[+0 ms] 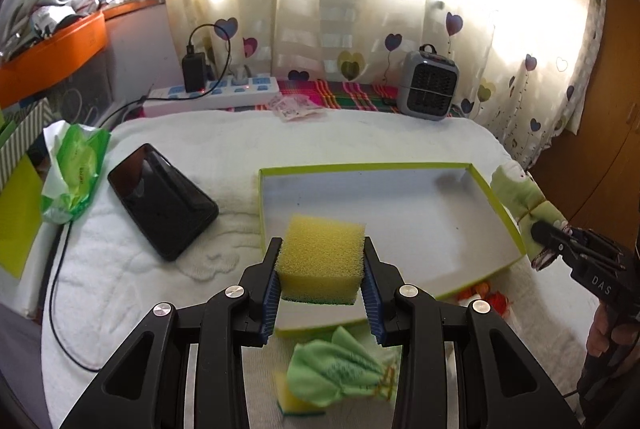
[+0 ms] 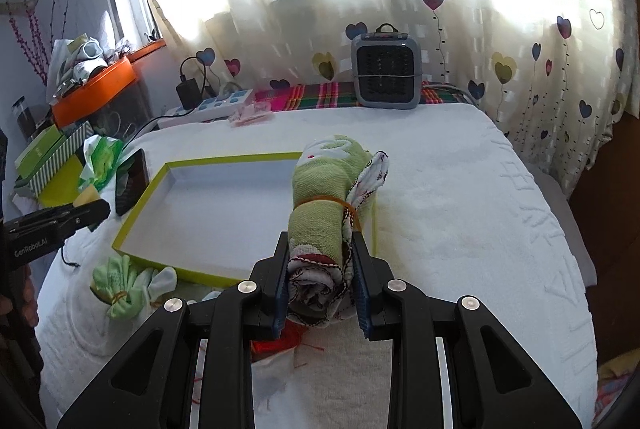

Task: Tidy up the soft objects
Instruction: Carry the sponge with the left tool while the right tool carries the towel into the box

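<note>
My left gripper (image 1: 322, 271) is shut on a yellow sponge (image 1: 322, 261) with a green underside, held above the near edge of a shallow green-rimmed white box (image 1: 400, 205). My right gripper (image 2: 320, 281) is shut on a rolled green cloth (image 2: 326, 205) bound with a rubber band, held over the box's right rim (image 2: 374, 229); the roll also shows in the left wrist view (image 1: 520, 189). A bunched green cloth (image 1: 340, 365) lies on the white towel in front of the box, over another yellow sponge (image 1: 282, 389). An orange-red item (image 2: 280, 343) lies under my right gripper.
A black phone (image 1: 160, 197) and a green tissue pack (image 1: 72, 165) lie left of the box. A power strip (image 1: 216, 93) with charger and a small grey heater (image 1: 430, 85) stand at the back before the curtain. An orange shelf (image 1: 52, 57) holds clutter on the left.
</note>
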The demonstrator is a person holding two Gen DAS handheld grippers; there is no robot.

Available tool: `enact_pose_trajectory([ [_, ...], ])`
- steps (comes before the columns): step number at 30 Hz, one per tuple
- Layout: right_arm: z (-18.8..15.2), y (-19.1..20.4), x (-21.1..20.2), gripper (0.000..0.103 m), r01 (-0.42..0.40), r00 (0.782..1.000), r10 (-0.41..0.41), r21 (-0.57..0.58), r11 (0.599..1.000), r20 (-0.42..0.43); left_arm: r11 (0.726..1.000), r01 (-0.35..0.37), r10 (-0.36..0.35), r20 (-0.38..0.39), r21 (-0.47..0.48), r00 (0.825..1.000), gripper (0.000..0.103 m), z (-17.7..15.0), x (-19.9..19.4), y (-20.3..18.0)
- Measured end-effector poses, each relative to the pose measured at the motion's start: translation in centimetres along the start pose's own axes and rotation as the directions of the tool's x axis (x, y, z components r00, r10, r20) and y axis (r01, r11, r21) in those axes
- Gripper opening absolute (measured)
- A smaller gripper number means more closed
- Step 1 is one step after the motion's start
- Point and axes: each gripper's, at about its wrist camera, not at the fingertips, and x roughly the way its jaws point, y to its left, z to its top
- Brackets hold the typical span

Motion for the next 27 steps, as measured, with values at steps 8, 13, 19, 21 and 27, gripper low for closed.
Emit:
enact_pose_trajectory([
  [8, 1.0, -0.1, 3.1, 0.028, -0.012, 0.997, 0.01, -0.024, 1.0, -0.071, 1.0, 0.007, -0.006, -0.07, 0.008, 0.998, 0.034, 1.6, 4.4, -0.7],
  [13, 1.2, -0.2, 4.7, 0.028, -0.005, 0.995, 0.003, -0.016, 1.0, -0.103, 1.0, 0.004, -0.003, -0.11, 0.011, 0.994, 0.034, 2.2, 7.0, -0.9],
  [19, 1.1, -0.4, 6.3, 0.028, 0.009, 0.992, -0.012, -0.024, 1.0, -0.126, 1.0, -0.014, 0.017, -0.134, 0.023, 0.991, 0.034, 2.5, 9.0, -0.9],
  [21, 1.0, -0.3, 6.6, 0.028, 0.016, 0.991, -0.02, -0.03, 0.999, -0.129, 1.0, -0.018, 0.021, -0.136, 0.024, 0.99, 0.034, 2.6, 9.3, -0.9],
  [27, 1.0, -0.2, 7.3, 0.029, 0.028, 0.992, -0.033, -0.046, 0.999, -0.125, 0.999, -0.036, 0.04, -0.151, 0.027, 0.988, 0.034, 2.6, 10.4, -0.7],
])
